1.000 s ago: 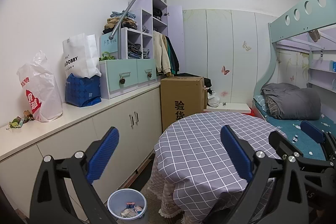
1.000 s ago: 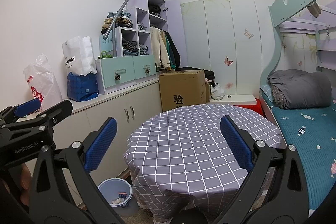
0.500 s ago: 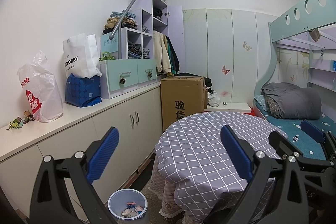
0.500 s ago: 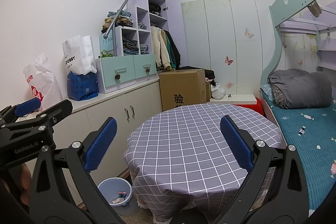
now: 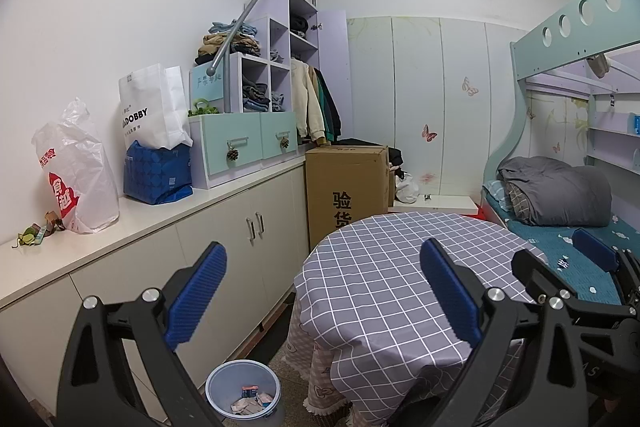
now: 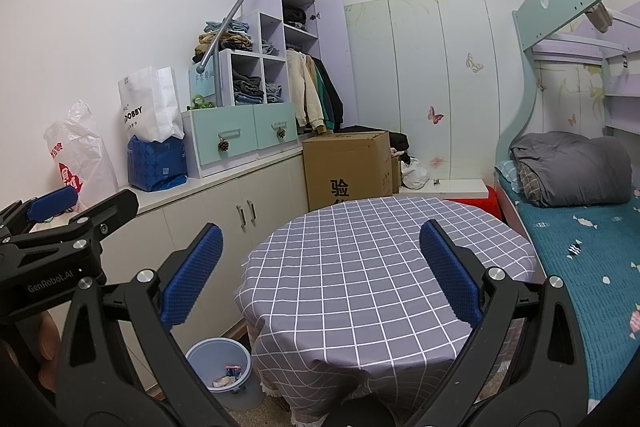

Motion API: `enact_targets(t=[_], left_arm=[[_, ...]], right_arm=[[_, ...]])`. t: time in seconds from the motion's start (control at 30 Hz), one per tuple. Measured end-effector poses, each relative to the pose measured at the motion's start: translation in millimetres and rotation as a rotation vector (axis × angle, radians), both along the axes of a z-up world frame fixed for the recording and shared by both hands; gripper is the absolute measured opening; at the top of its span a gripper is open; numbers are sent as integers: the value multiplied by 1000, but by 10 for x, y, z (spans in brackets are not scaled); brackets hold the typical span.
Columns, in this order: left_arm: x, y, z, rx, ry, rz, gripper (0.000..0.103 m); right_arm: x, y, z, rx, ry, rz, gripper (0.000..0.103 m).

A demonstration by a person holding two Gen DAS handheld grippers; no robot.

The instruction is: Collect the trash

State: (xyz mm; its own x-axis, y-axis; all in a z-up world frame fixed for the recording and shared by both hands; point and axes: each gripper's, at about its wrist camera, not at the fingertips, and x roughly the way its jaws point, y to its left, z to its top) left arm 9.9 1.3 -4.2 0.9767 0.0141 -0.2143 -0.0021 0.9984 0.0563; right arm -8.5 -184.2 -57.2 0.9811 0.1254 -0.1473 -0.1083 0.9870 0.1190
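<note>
A pale blue waste bin (image 5: 243,393) stands on the floor between the cabinets and the round table, with wrappers lying in it; the right wrist view shows the same bin (image 6: 219,367). Small scraps of litter (image 5: 34,233) lie on the counter's left end beside a white plastic bag (image 5: 78,171). My left gripper (image 5: 322,291) is open and holds nothing, hanging above the table's near left edge. My right gripper (image 6: 320,273) is open and bare too, over the checked tablecloth (image 6: 380,267). The left gripper's body (image 6: 52,239) shows at the left of the right wrist view.
White counter cabinets (image 5: 240,227) run along the left wall with a white paper bag (image 5: 152,111), a blue bag (image 5: 158,173) and teal drawers (image 5: 244,143). A cardboard box (image 5: 346,187) stands behind the table. A bunk bed (image 6: 580,227) with a grey quilt fills the right side.
</note>
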Motion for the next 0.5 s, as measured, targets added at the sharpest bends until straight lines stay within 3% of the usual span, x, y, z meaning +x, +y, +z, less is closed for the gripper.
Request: enact_targets(t=[0.5], left_arm=[[1,22,-31,2,4,-2,95]], right_arm=[[-4,-61,-59,2,10,5,97]])
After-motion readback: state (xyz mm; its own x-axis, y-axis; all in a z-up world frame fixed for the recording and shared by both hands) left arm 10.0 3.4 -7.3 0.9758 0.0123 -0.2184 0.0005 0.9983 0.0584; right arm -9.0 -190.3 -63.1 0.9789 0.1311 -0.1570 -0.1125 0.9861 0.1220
